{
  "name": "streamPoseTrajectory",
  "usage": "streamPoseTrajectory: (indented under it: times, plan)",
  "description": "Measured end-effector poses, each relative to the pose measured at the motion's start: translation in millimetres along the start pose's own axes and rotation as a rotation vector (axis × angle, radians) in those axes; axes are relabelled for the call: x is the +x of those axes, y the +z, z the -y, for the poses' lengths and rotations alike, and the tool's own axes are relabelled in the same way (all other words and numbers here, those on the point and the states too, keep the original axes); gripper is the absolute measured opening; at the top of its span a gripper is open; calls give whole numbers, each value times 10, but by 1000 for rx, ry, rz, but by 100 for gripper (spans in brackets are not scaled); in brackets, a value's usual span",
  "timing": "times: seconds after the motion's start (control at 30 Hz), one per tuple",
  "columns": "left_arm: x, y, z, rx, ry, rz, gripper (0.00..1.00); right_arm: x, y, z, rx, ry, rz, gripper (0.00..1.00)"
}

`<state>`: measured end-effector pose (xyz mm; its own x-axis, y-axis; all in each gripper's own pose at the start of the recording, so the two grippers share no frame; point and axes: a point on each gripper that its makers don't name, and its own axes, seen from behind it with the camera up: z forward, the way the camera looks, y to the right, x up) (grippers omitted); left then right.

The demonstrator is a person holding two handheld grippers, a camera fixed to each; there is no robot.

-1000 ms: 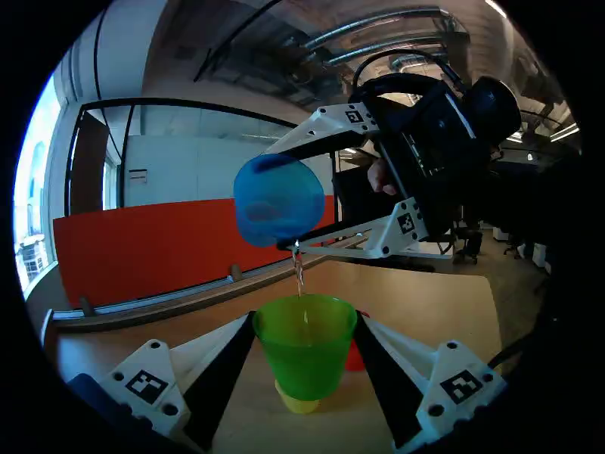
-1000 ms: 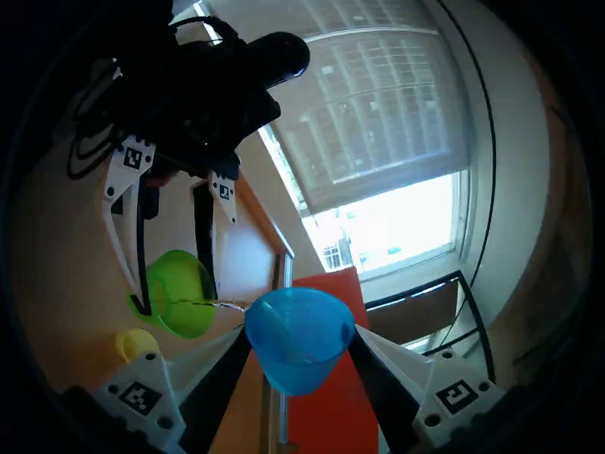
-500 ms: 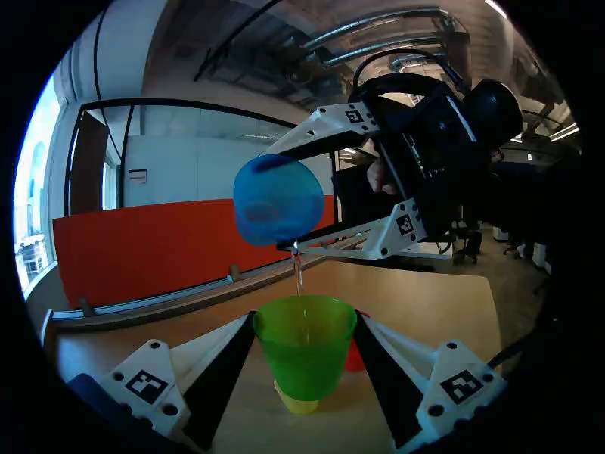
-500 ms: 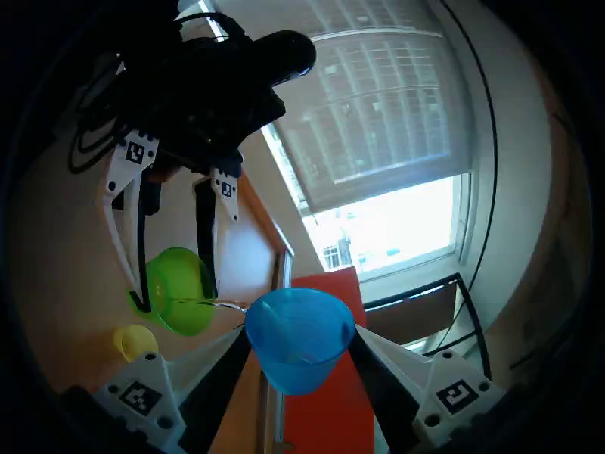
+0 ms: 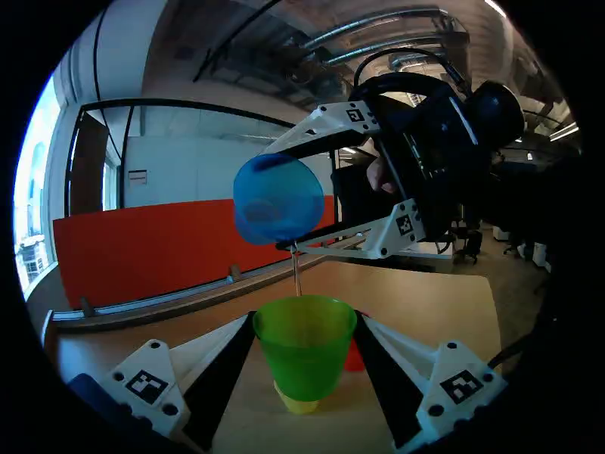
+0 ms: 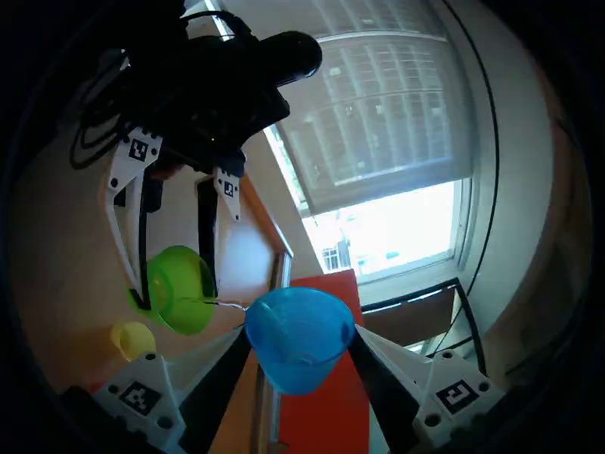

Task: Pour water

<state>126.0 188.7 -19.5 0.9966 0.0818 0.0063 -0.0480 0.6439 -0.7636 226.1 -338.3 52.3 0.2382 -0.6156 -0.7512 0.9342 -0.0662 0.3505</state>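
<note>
**Left gripper view.** A red partition point(image 5: 151, 242) stands behind the green cup point(image 5: 305, 362), to its left. The left gripper point(image 5: 305, 333) holds the green cup upright over the wooden table point(image 5: 431, 303), with one finger pressed on each side. A yellow cup point(image 5: 296, 403) shows just below the green cup's base. A red object point(image 5: 358, 356), too hidden to identify, lies close behind the green cup's right side. Directly above the green cup, the right gripper point(image 5: 271, 200) clamps a steeply tipped blue cup point(image 5: 281, 191). A thin stream of water point(image 5: 296, 276) falls from the blue cup's lower rim into the green cup. Up and to the right of the green cup, a hand point(image 5: 376, 175) grips the right gripper's black body.

**Right gripper view.** The yellow cup lies left of the green cup and the blue cup just right of it, with the stream bridging the two. A bright window point(image 6: 378, 234) lies farther right.
</note>
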Motion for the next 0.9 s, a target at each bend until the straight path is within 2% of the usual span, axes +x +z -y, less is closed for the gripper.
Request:
streamPoseTrajectory:
  times: [0.9]
  plan:
    - [1,-6,-14,-3,-3,-4,90,11,1,6,0,-38,-4,90]
